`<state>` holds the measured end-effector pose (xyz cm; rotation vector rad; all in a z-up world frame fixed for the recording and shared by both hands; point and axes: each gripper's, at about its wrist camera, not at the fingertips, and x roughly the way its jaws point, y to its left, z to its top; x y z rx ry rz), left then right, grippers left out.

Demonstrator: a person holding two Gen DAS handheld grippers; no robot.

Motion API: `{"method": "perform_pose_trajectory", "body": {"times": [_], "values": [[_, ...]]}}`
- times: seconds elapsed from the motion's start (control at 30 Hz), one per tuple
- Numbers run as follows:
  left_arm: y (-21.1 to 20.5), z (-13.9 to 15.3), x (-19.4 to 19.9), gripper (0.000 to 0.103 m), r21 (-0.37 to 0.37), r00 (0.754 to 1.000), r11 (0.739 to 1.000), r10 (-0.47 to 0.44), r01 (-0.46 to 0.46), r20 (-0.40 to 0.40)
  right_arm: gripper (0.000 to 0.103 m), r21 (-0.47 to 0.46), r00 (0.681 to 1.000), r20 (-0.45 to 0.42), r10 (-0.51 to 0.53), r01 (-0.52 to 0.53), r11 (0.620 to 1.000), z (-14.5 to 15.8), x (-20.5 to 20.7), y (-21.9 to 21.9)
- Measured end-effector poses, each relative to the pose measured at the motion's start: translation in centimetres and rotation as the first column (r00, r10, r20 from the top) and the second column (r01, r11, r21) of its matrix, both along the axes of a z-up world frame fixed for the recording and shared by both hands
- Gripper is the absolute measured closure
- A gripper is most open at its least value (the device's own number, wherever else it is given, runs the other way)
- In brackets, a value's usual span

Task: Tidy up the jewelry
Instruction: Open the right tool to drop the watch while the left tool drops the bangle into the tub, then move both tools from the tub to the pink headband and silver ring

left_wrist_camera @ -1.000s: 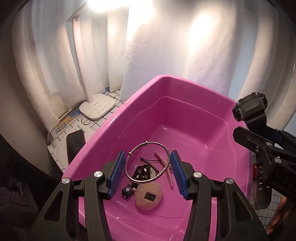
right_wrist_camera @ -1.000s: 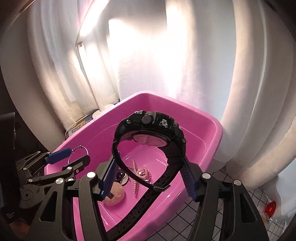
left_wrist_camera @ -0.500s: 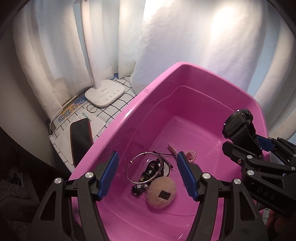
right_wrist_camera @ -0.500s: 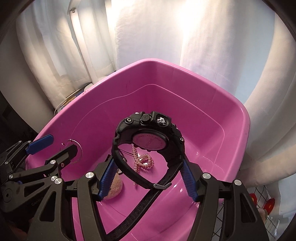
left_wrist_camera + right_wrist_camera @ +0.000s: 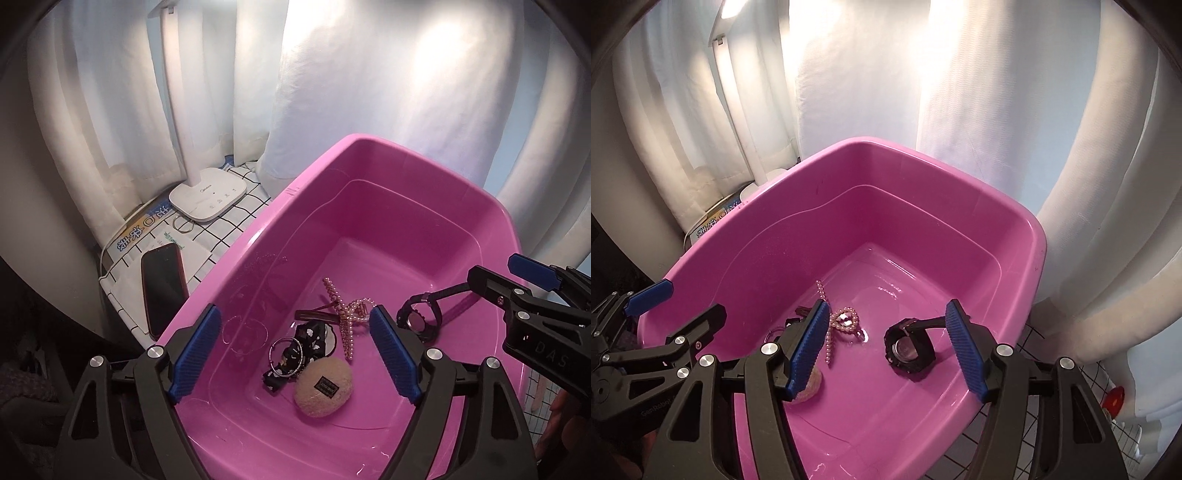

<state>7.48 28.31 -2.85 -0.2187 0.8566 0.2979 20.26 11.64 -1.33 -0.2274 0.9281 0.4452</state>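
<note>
Both claws hang open over my pink tub (image 5: 388, 155).
My left claw (image 5: 295, 354) is opening wide, with nothing squeezed in it. My right claw (image 5: 886, 343) holds nothing. My black watch (image 5: 910, 349), bead clip (image 5: 343, 317) and ring (image 5: 282, 354) lie inside the tub.

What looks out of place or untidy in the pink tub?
The black watch lies face down, its back plate up, in the pink tub. The pearl hair clip, silver bangle, black patterned piece and beige puff lie heaped, overlapping.
</note>
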Motion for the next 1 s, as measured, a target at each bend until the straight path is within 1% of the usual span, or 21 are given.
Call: {"method": "perform_pose_trajectory", "body": {"times": [0.07, 0.1, 0.13, 0.2, 0.3, 0.4, 0.5, 0.6, 0.73, 0.83, 0.9, 1.0], "values": [[-0.4, 0.6, -0.3, 0.022, 0.002, 1.0, 1.0, -0.007, 0.007, 0.017, 0.041, 0.028, 1.0, 0.006, -0.02, 0.02, 0.999, 0.6, -0.5, -0.9], [-0.8, 1.1, -0.5, 0.02, 0.009, 1.0, 1.0, -0.012, 0.012, 0.027, 0.041, 0.044, 1.0, 0.007, -0.03, 0.029, 0.999, 0.9, -0.8, -1.5], [-1.2, 1.5, -0.9, 0.015, 0.019, 0.999, 1.0, -0.02, 0.019, 0.042, 0.04, 0.059, 0.999, 0.01, -0.04, 0.04, 0.997, 1.1, -1.1, -2.2], [-2.4, 2.6, -1.4, 0.011, 0.043, 0.996, 0.998, -0.047, 0.044, 0.08, 0.041, 0.079, 0.998, 0.024, -0.065, 0.063, 0.995, 1.7, -2.1, -3.5], [-4.3, 3.8, -1.9, 0.011, 0.067, 0.987, 0.993, -0.108, 0.101, 0.118, 0.041, 0.102, 0.992, 0.038, -0.121, 0.116, 0.988, 2.2, -3.4, -5.8], [-6.5, 4.5, -1.8, 0.011, 0.052, 0.974, 0.983, -0.179, 0.173, 0.137, 0.04, 0.121, 0.979, 0.048, -0.197, 0.19, 0.974, 2.6, -4.7, -8.7], [-8.9, 5.0, -1.8, 0.011, 0.032, 0.956, 0.968, -0.249, 0.248, 0.154, 0.04, 0.141, 0.957, 0.053, -0.284, 0.274, 0.951, 2.8, -6.3, -12.2], [-11.7, 5.1, -1.8, 0.011, 0.026, 0.933, 0.946, -0.323, 0.323, 0.161, 0.04, 0.142, 0.925, 0.056, -0.376, 0.365, 0.92, 2.7, -8.0, -16.1], [-15.6, 5.2, -1.8, 0.011, 0.002, 0.903, 0.914, -0.4, 0.405, 0.16, 0.04, 0.128, 0.88, 0.044, -0.473, 0.465, 0.876, 1.9, -10.4, -21.1], [-18.6, 5.2, -2.1, 0.011, -0.003, 0.879, 0.892, -0.446, 0.453, 0.168, 0.04, 0.101, 0.85, 0.042, -0.525, 0.519, 0.849, 0.9, -12.0, -24.4], [-20.5, 5.0, -2.1, 0.011, -0.003, 0.866, 0.878, -0.471, 0.479, 0.168, 0.04, 0.088, 0.838, 0.025, -0.545, 0.541, 0.836, -0.1, -12.4, -26.3], [-23.1, 4.5, -1.8, 0.011, 0.003, 0.864, 0.875, -0.479, 0.485, 0.158, 0.04, 0.109, 0.832, -0.01, -0.555, 0.553, 0.826, -1.4, -12.4, -29.0]]}}
